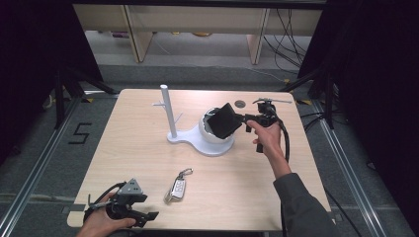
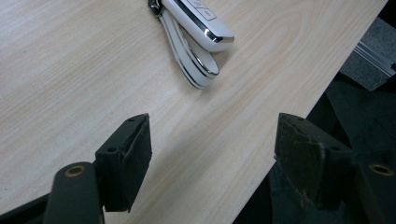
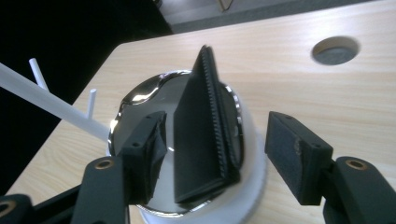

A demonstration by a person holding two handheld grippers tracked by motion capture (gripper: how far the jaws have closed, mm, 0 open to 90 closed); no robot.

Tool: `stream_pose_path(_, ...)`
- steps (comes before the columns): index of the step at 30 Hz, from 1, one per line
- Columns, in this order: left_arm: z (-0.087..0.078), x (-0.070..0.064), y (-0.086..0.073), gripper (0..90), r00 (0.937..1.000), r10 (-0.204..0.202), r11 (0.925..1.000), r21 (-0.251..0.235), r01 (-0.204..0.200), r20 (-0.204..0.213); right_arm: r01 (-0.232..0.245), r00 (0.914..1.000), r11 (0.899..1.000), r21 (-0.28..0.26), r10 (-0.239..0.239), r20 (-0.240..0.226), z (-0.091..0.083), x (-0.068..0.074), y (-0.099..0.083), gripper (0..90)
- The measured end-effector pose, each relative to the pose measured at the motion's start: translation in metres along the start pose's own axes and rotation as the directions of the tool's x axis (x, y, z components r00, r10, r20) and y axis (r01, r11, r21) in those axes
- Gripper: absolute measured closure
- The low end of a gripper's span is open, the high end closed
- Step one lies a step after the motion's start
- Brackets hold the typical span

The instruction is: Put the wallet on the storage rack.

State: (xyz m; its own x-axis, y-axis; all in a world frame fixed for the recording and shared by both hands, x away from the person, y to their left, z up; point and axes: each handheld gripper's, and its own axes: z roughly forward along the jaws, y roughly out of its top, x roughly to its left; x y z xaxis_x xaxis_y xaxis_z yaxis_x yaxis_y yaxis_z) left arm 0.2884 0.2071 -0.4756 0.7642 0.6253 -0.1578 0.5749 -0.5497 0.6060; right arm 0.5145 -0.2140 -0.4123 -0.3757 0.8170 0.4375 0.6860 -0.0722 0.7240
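Observation:
A black wallet [image 1: 225, 120] stands on edge, tilted, in the shiny bowl [image 1: 215, 141] of a white stand. My right gripper [image 1: 245, 122] is at the bowl's right, held by a hand. In the right gripper view the wallet [image 3: 201, 135] sits between the open jaws of that gripper [image 3: 217, 130], nearer the left jaw, and the right jaw is well apart from it. A white key fob [image 1: 177, 188] with a ring lies on the table's front. My left gripper [image 1: 147, 206] rests at the front left corner, open and empty. The key fob [image 2: 201, 23] lies ahead of this gripper [image 2: 215, 128].
A white pole [image 1: 167, 111] with small pegs rises from the stand left of the bowl [image 3: 140, 93]. A round hole [image 1: 240, 104] is in the wooden table [image 1: 138, 163] behind the bowl. The table's front edge runs just under the left gripper.

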Motion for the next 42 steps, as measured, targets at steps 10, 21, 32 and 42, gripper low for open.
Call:
stream_pose_path(10,0.000,0.000,0.000,27.2,1.0000,-0.007,1.0000,0.000,0.007,-0.001,0.026,0.9996,1.000,-0.012,-0.026,0.014,-0.031,-0.007,-0.013,35.8)
stream_pose_path(21,0.002,0.002,-0.002,27.0,0.9998,-0.021,0.9997,0.012,0.021,0.000,0.120,0.9919,0.993,-0.016,-0.119,0.044,-0.061,0.002,-0.047,34.1)
stream_pose_path(32,0.002,0.002,-0.003,26.2,0.9995,-0.030,0.9995,0.003,0.030,-0.007,0.141,0.9888,0.990,0.004,-0.141,-0.048,-0.069,0.021,-0.072,32.9)
stream_pose_path(42,0.005,0.005,-0.004,23.9,0.9991,-0.042,0.9991,0.004,0.042,-0.008,0.158,0.9847,0.985,0.069,-0.152,-0.086,-0.069,0.024,-0.098,29.6)
